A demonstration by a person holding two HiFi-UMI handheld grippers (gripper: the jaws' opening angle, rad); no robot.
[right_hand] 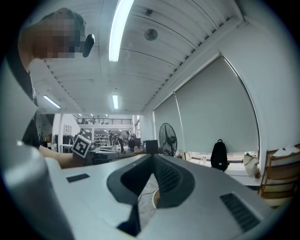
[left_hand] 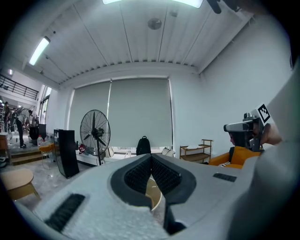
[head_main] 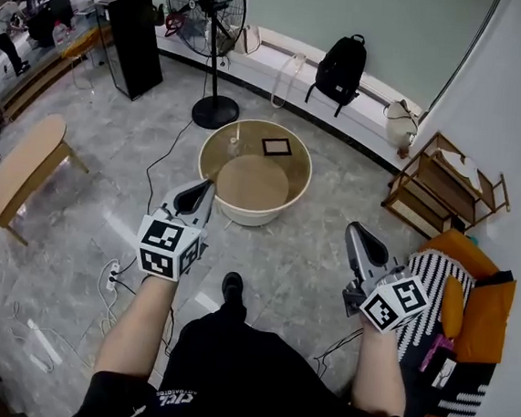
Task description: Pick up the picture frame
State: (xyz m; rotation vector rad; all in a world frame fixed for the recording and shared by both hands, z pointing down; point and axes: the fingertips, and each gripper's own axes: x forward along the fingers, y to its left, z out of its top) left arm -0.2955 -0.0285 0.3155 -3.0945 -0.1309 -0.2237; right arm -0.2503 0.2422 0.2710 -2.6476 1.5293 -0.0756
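Grey marble floor (head_main: 96, 198) fills the head view, with a round beige table (head_main: 211, 167) at its middle. The picture frame (head_main: 276, 147) lies on the table's far side, toward the standing fan (head_main: 205, 5). My left gripper (head_main: 209, 185) hovers just short of the table's near-left rim. My right gripper (head_main: 354, 227) sits well off to the table's right. Neither touches the frame.

In the left gripper view, I see the jaws clenched tip to tip on nothing, with the table's rim showing past them.

In the right gripper view, the jaws likewise meet at the tips, empty, with the table edge low between them.
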